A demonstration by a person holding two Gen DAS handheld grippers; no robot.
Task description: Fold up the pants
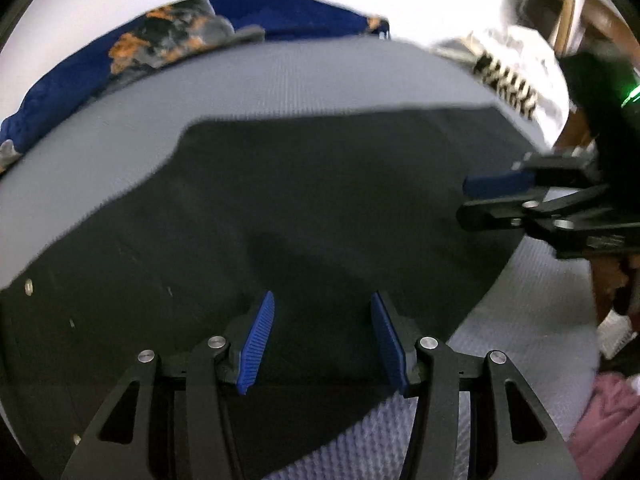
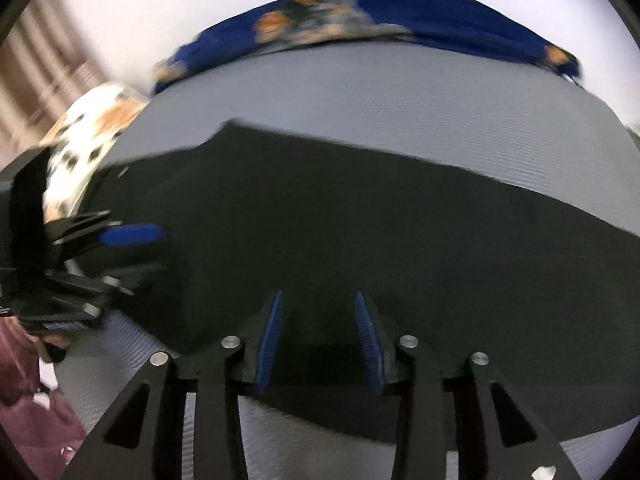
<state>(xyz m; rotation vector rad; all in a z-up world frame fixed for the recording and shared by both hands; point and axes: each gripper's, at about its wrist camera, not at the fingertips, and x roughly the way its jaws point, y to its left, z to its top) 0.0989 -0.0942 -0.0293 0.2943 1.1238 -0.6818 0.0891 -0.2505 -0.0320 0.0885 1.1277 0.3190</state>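
Note:
Dark pants (image 1: 320,200) lie flat on a grey ribbed bed cover (image 1: 280,80); they also fill the middle of the right wrist view (image 2: 360,232). My left gripper (image 1: 323,304) is open and empty, hovering over the near edge of the pants. It also shows at the left of the right wrist view (image 2: 160,248). My right gripper (image 2: 319,300) is open and empty over the near edge of the pants. It also shows at the right of the left wrist view (image 1: 464,200), over the pants' right edge.
A blue blanket with orange and grey print (image 1: 180,36) lies along the far edge of the bed (image 2: 400,12). A white spotted cloth (image 2: 84,148) and white bedding (image 1: 520,72) lie to the side. A pink cloth (image 1: 604,420) lies beside the bed.

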